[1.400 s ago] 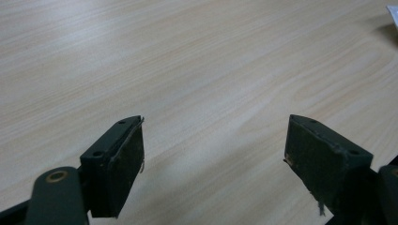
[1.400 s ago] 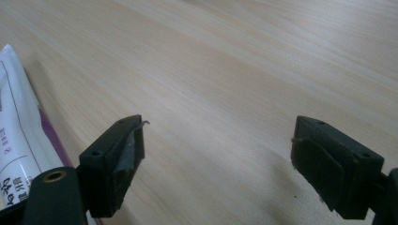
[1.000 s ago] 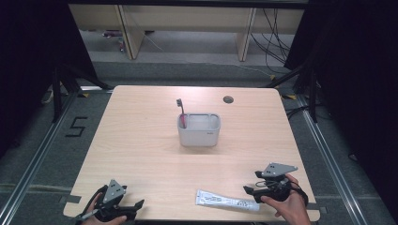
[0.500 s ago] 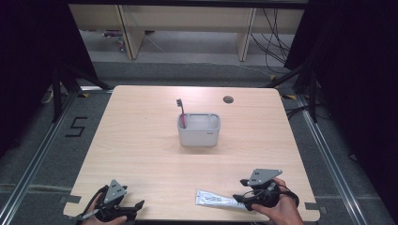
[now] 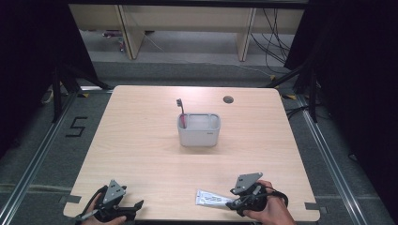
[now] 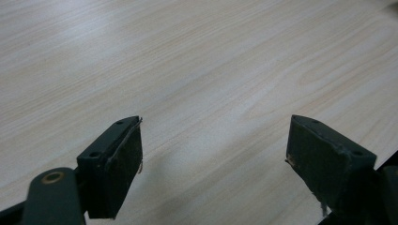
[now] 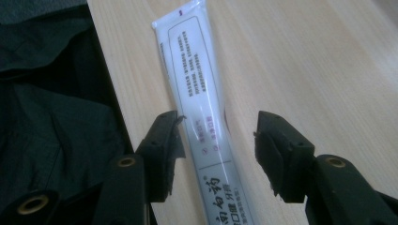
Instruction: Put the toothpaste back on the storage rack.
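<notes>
A white toothpaste tube (image 5: 211, 198) lies flat near the table's front edge. In the high view my right gripper (image 5: 233, 202) reaches over its right end. In the right gripper view the tube (image 7: 192, 70) runs between the jaws of that gripper (image 7: 217, 136). The jaws have just been closing. One pad sits at the tube's side, and a gap still shows at the other pad. My left gripper (image 5: 136, 206) rests at the front left, open (image 6: 213, 145), with bare wood between its jaws.
A grey holder (image 5: 198, 130) stands mid-table with a dark-headed toothbrush (image 5: 180, 110) upright in its left side. A small round hole (image 5: 228, 99) sits near the far edge. The table's front edge (image 7: 110, 93) runs right beside the tube, with dark cloth beyond it.
My right gripper has slid left along the front edge onto the tube's end, and its jaws have narrowed around the tube. The left gripper has stayed put.
</notes>
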